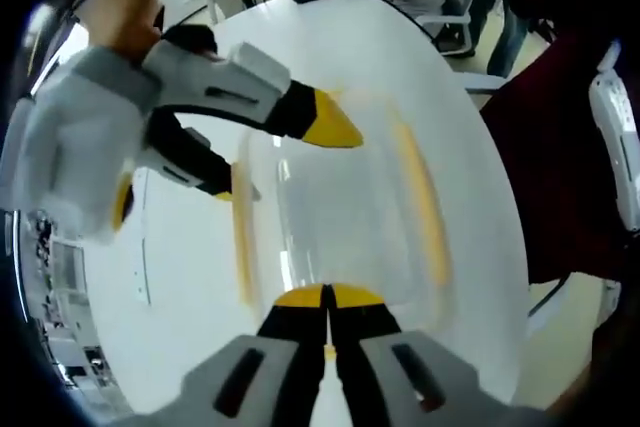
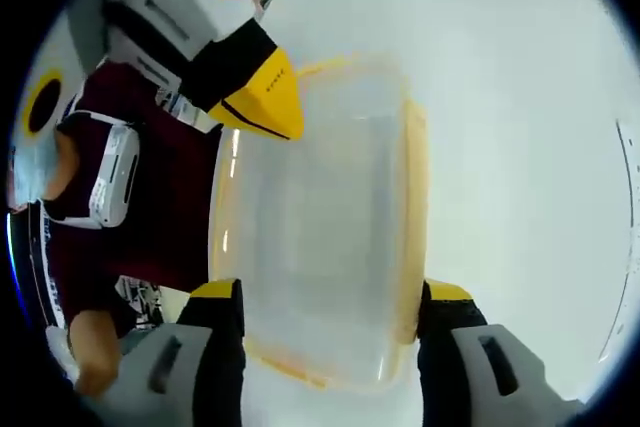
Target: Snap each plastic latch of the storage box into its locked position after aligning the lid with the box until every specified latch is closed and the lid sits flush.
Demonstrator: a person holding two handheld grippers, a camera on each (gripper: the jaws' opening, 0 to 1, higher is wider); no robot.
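Two grippers work a clear storage box on a white table.

The storage box (image 2: 320,227), clear plastic with an orange-yellow rim, lies on the smooth white table (image 2: 520,97). The right gripper (image 2: 328,297) is spread wide, straddling the box's near end. The left gripper (image 1: 326,297) is clenched, its yellow tips meeting at the lid's 6 o'clock edge; bare tabletop runs toward 12.

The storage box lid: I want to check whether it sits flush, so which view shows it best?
The right gripper view: the lid lies nearly whole between the open right gripper, orange edges visible on several sides, though blurred. In the left gripper view the lid is blurrier, partly covered by the shut left gripper and the right gripper.
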